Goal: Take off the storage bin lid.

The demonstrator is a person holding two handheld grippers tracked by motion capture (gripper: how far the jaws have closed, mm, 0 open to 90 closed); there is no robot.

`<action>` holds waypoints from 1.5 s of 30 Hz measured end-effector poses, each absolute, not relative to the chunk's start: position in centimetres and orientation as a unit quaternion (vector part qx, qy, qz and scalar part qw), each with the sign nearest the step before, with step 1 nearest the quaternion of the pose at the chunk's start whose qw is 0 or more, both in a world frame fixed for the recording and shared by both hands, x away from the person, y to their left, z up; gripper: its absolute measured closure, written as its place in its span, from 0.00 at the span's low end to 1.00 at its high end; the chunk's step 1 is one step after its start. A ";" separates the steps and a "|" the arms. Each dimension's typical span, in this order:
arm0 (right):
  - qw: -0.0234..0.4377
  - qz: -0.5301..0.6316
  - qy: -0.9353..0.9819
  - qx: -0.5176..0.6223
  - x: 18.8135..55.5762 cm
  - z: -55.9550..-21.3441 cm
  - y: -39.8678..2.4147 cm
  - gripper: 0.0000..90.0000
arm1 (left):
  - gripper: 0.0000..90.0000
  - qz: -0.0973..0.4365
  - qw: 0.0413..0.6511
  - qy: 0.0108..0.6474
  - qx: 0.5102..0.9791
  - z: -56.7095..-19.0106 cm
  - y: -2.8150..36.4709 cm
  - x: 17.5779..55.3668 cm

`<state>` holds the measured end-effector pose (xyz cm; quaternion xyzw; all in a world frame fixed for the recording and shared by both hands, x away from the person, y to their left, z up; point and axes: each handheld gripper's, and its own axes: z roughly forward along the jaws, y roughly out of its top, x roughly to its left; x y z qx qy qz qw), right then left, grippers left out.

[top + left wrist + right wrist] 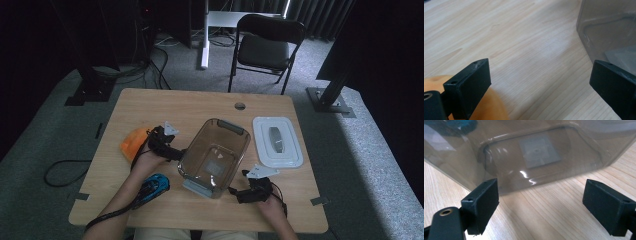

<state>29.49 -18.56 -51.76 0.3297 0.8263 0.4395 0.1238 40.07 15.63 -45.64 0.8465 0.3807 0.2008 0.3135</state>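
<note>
Flanking a clear plastic tub (214,157) standing lidless near the table's (150,102) front edge: left gripper (167,145) and right gripper (245,186), jaws spread wide on both, gripping nothing, likely lining up to steady it. Waiting toward the right edge, its white lid (278,141); lying by the left edge, an orange toy (132,141) and a blue toy car (154,186).

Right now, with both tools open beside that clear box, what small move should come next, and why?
Probably swing the left gripper back onto the orange thing; its jaws stand open and empty, the clear box holds nothing yet, and its lid lies off.
</note>
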 end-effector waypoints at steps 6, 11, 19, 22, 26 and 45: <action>0.128 0.433 0.825 0.339 29.4 -51.9 -19.8 0.15 | 0.05 0.204 0.319 0.392 0.839 -44.9 17.4 39.6; 0.145 0.419 0.824 0.353 29.3 -52.0 -21.2 0.15 | 0.05 0.203 0.328 0.401 0.831 -44.3 18.9 39.2; 0.156 0.404 0.820 0.374 28.9 -52.3 -23.4 0.15 | 0.05 0.210 0.334 0.409 0.823 -43.2 21.8 38.3; 0.158 0.398 0.820 0.381 28.7 -52.4 -24.0 0.15 | 0.05 0.214 0.325 0.413 0.823 -43.0 22.8 37.9; 0.163 0.391 0.818 0.388 28.6 -52.5 -24.6 0.15 | 0.05 0.214 0.318 0.426 0.820 -43.2 24.2 37.6; 0.177 0.354 0.819 0.415 28.3 -52.7 -27.0 0.15 | 0.06 0.196 0.252 0.470 0.823 -46.1 27.4 38.2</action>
